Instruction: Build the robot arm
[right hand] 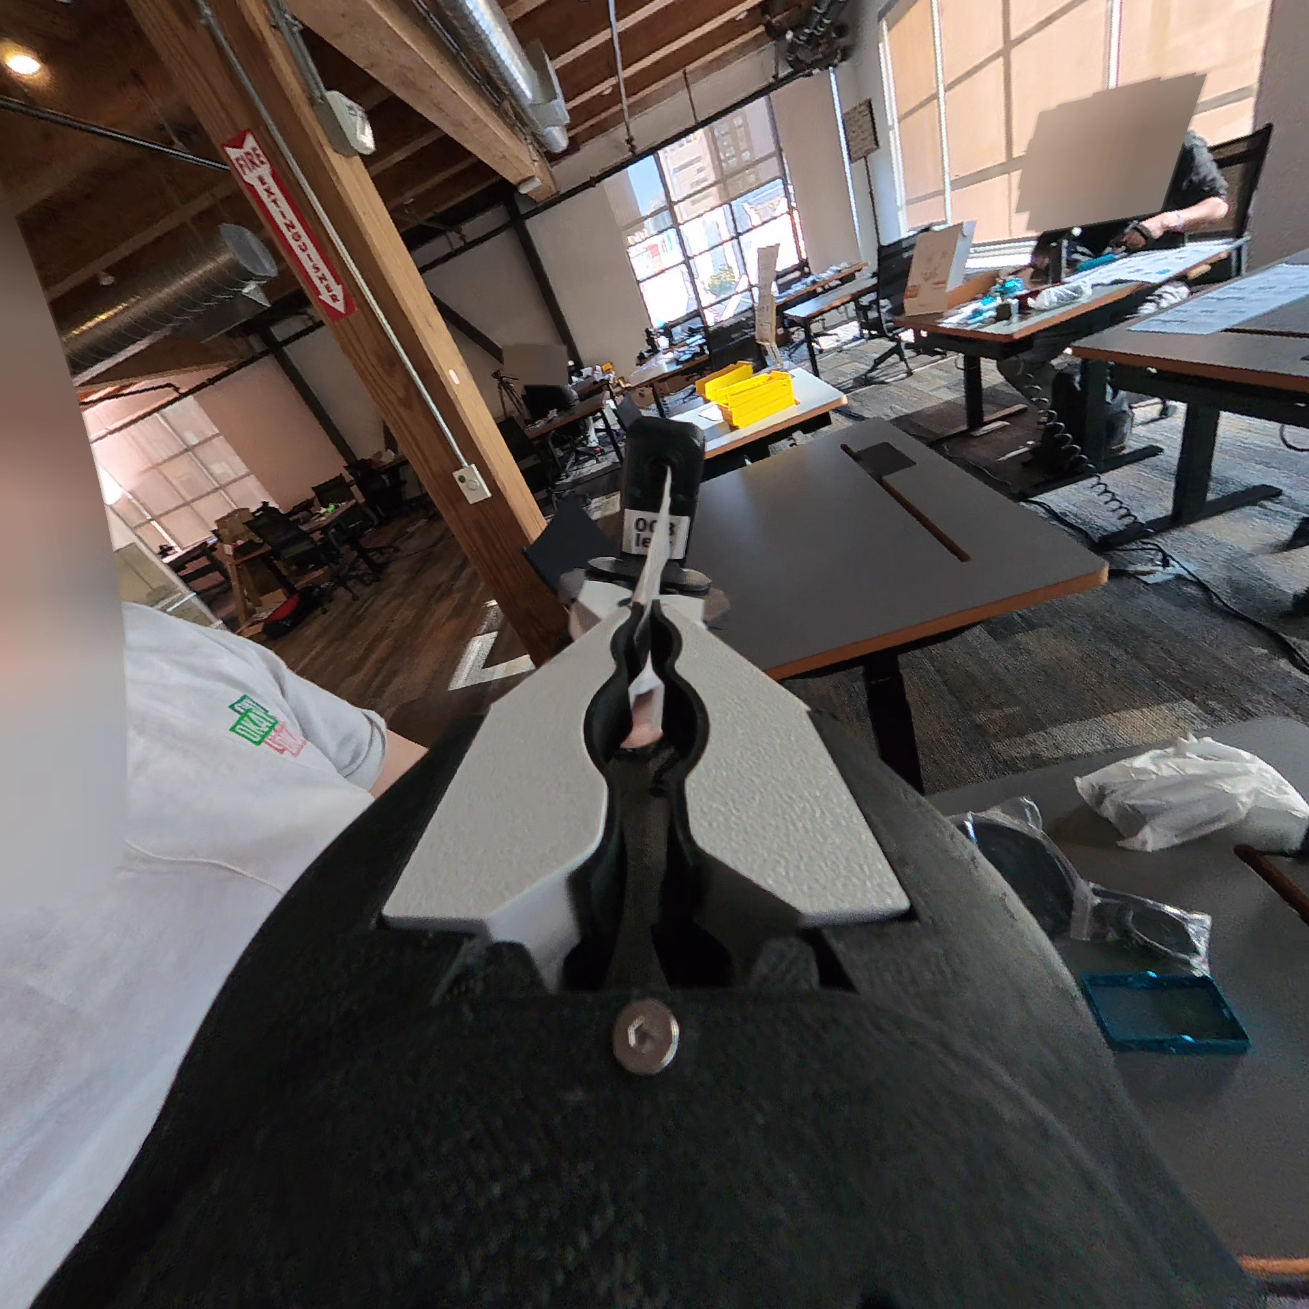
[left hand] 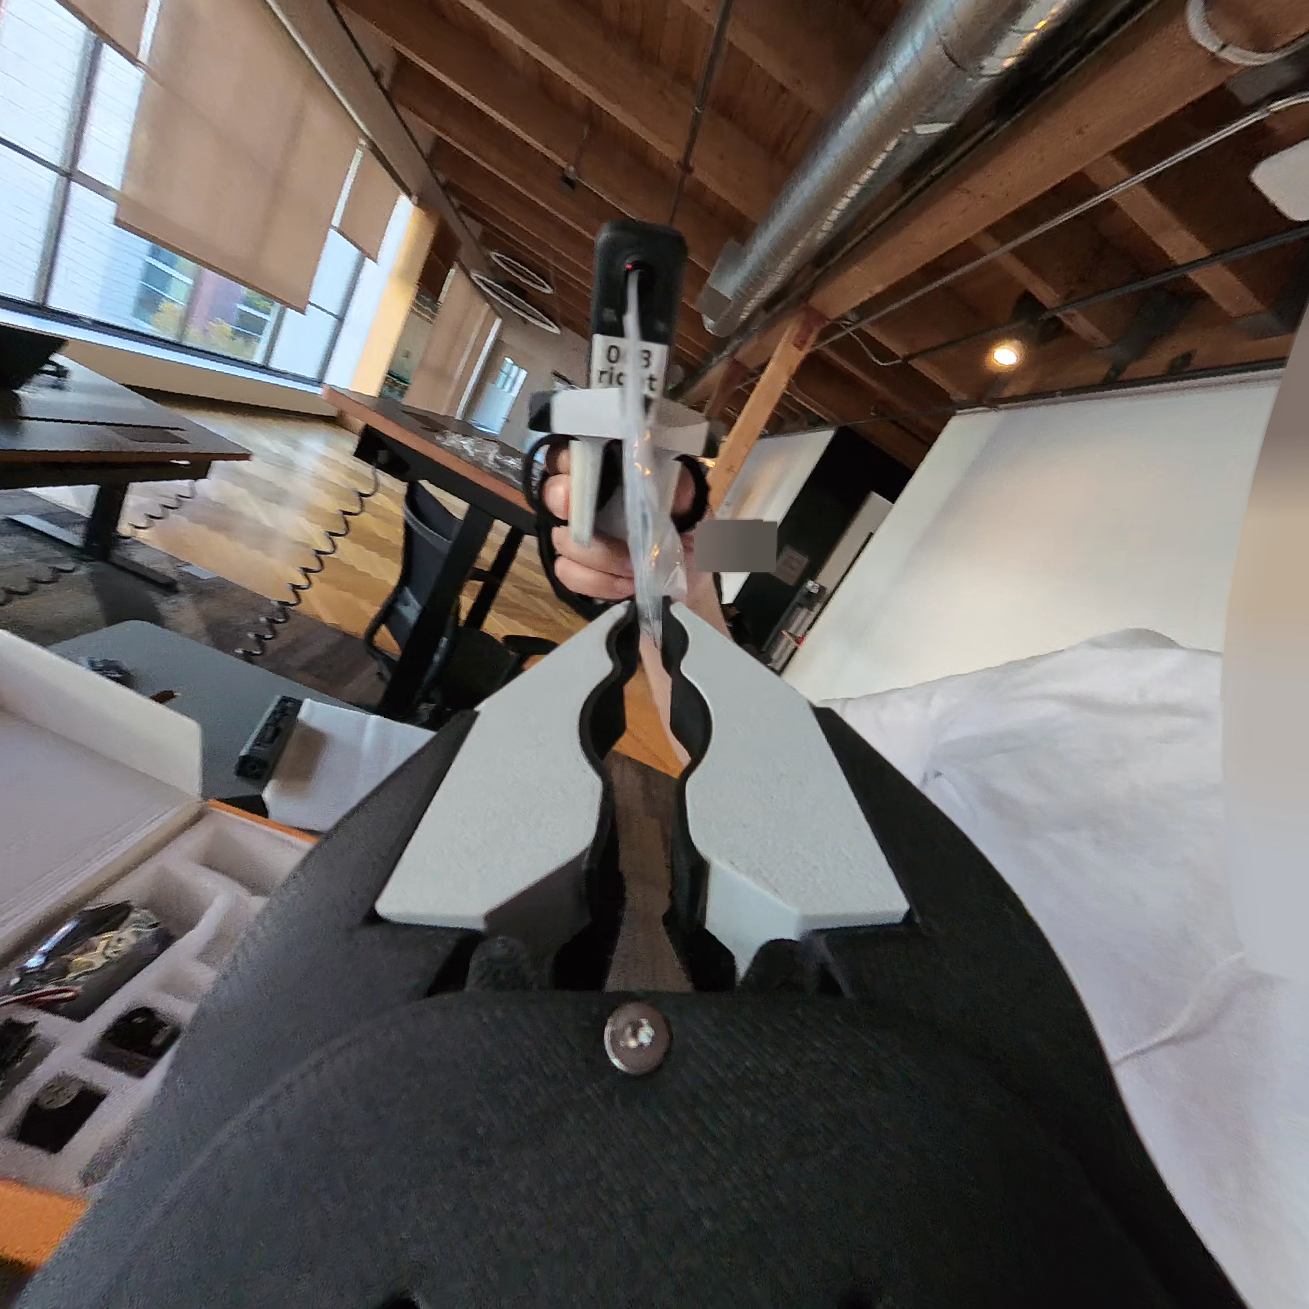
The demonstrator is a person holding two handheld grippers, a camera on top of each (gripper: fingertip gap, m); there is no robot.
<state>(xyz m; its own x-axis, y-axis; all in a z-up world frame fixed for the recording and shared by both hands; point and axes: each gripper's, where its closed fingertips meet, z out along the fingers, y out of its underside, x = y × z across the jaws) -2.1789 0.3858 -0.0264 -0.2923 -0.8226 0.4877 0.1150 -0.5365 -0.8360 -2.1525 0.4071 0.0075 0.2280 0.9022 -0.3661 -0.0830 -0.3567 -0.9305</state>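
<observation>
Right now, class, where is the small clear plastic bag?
The small clear plastic bag hangs in mid-air, stretched between the two facing grippers: the left gripper pinches one end, the right gripper the other, in front of the person's white shirt.

We see the left gripper (left hand: 648, 623) with matt, grainy grey plastic fingers (left hand: 524, 779) on a rough, black textured plastic body (left hand: 637, 1169) fixed by a shiny metal screw (left hand: 636, 1038), pinching a thin, glossy clear plastic bag (left hand: 648, 538). The right gripper (right hand: 648, 623) has the same grainy grey and rough black finish, its tips closed on what looks like that film, though it shows edge-on. Beside it lie crinkled clear wrappers (right hand: 1105, 899) and a glossy blue metallic tray (right hand: 1162, 1016) on a smooth, matt grey tabletop (right hand: 1204, 1147).
</observation>
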